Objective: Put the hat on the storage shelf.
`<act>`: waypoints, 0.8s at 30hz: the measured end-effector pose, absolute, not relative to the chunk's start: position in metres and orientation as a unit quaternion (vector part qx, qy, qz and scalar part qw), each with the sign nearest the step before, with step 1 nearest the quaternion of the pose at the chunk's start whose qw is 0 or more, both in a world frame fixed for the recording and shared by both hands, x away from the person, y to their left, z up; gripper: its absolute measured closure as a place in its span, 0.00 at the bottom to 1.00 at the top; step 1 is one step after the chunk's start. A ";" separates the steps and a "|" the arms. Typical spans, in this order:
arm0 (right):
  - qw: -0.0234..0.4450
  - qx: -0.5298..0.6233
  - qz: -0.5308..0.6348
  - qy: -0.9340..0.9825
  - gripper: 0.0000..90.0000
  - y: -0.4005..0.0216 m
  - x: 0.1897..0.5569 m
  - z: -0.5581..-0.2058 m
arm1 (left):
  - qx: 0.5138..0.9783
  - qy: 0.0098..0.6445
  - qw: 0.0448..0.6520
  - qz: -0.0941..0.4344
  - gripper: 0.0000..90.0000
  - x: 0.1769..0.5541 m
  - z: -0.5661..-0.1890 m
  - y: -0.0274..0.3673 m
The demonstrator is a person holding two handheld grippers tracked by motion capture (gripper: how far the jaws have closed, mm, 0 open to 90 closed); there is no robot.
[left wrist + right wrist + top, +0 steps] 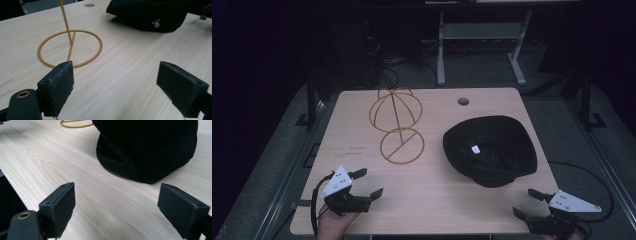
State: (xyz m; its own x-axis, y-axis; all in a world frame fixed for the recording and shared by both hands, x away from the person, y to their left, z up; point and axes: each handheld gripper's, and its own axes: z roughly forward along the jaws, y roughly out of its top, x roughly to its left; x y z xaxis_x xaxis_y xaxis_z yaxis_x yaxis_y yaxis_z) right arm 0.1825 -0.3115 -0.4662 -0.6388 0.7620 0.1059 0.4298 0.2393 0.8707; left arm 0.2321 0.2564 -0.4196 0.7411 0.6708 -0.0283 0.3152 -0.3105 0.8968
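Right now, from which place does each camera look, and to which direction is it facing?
High view: above the person's side of the table, looking forward and down at the wire hat stand and the black hat; the left tool, the right tool and a hand show.
Left gripper view: rides on the left tool, low over the table, facing the stand's ring base and the hat; open jaws show.
Right gripper view: rides on the right tool, facing the hat; open jaws show.
Shared: the hat, stand and table appear in all three.

Dim lab: bare wooden table (362, 210), desk frames (482, 45), floor cables (384, 65).
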 end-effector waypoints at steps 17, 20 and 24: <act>0.171 0.397 0.481 0.763 0.16 -0.320 0.180 -0.463 | 0.802 0.259 0.524 0.123 0.15 0.237 -0.396 0.204; 0.173 0.396 0.478 0.764 0.16 -0.321 0.181 -0.464 | 0.811 0.243 0.520 0.116 0.15 0.240 -0.392 0.190; 0.172 0.398 0.468 0.770 0.16 -0.321 0.181 -0.465 | 0.823 0.221 0.511 0.111 0.15 0.247 -0.389 0.170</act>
